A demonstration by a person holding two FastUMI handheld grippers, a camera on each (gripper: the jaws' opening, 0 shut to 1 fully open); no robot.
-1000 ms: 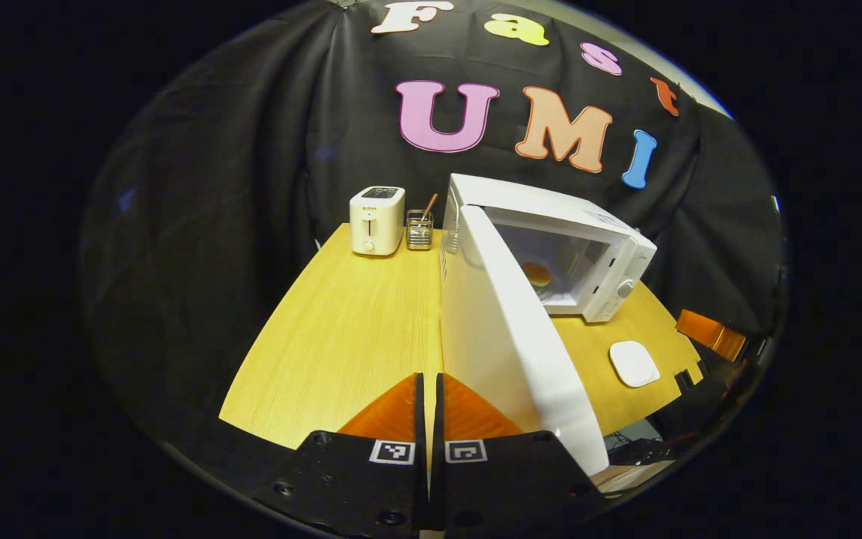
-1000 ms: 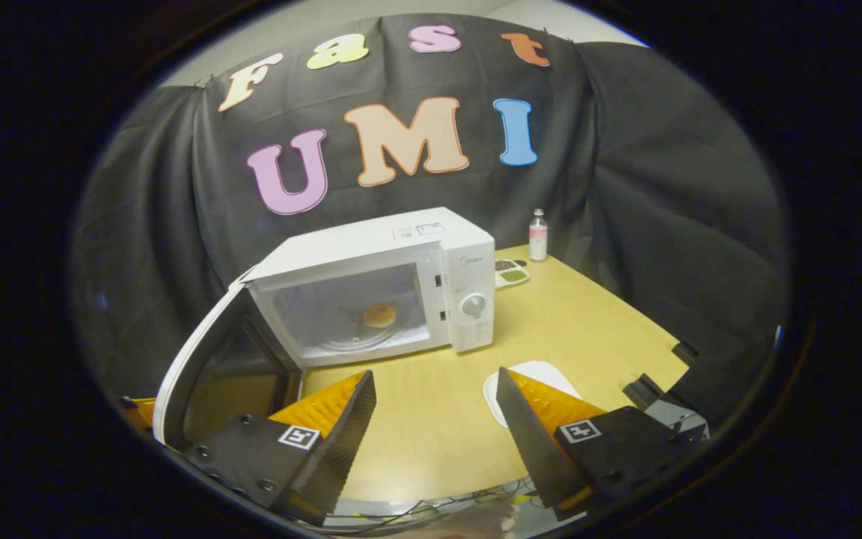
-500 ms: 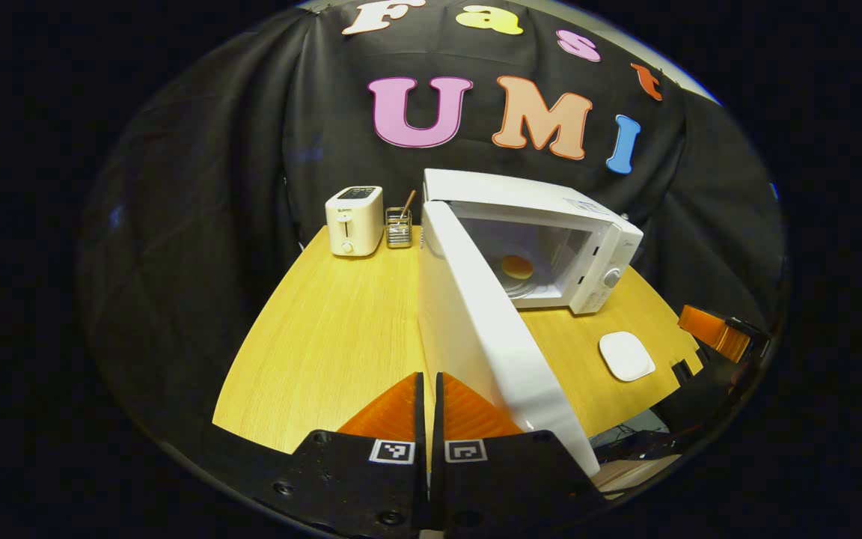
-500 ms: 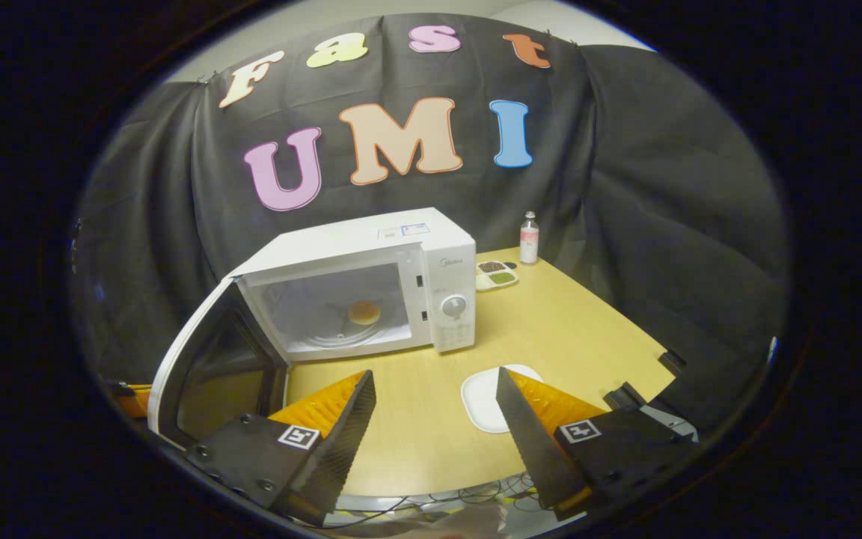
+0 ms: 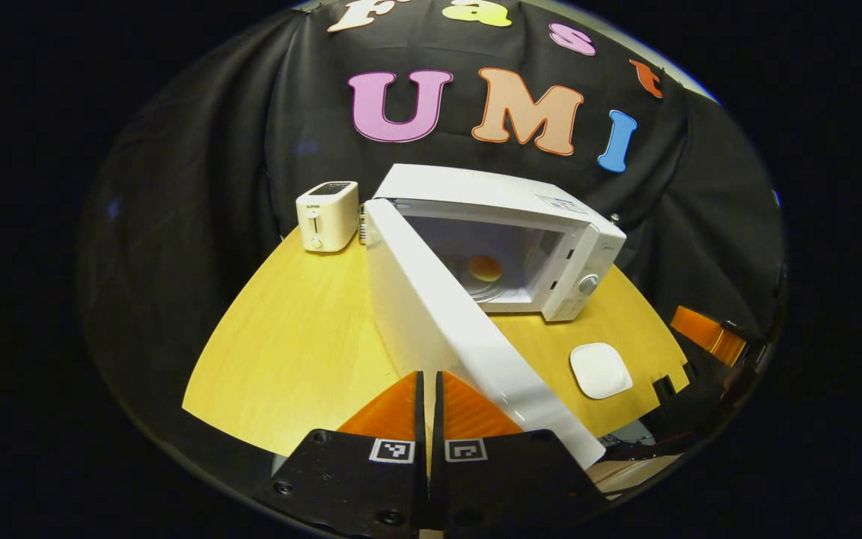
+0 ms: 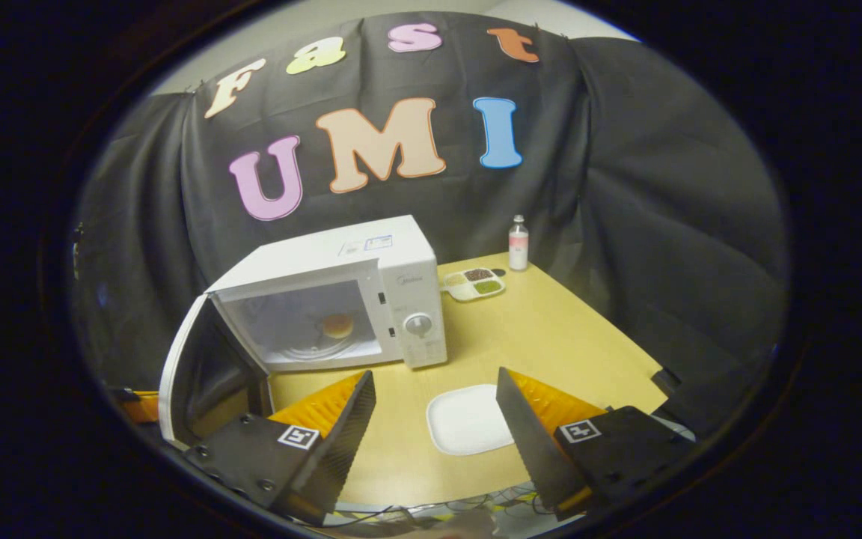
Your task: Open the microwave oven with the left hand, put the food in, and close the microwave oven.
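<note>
My left gripper [image 5: 428,389] has its fingers pressed together, empty, just this side of the open microwave door [image 5: 453,329], whose edge runs past its right finger. Beyond the door, the food [image 5: 485,266] sits inside the microwave [image 5: 506,224]. My right gripper [image 6: 435,404] is spread wide, holding nothing; a white plate [image 6: 468,419] lies on the table [image 6: 551,337] between its fingers, the microwave ahead and to its left.
</note>
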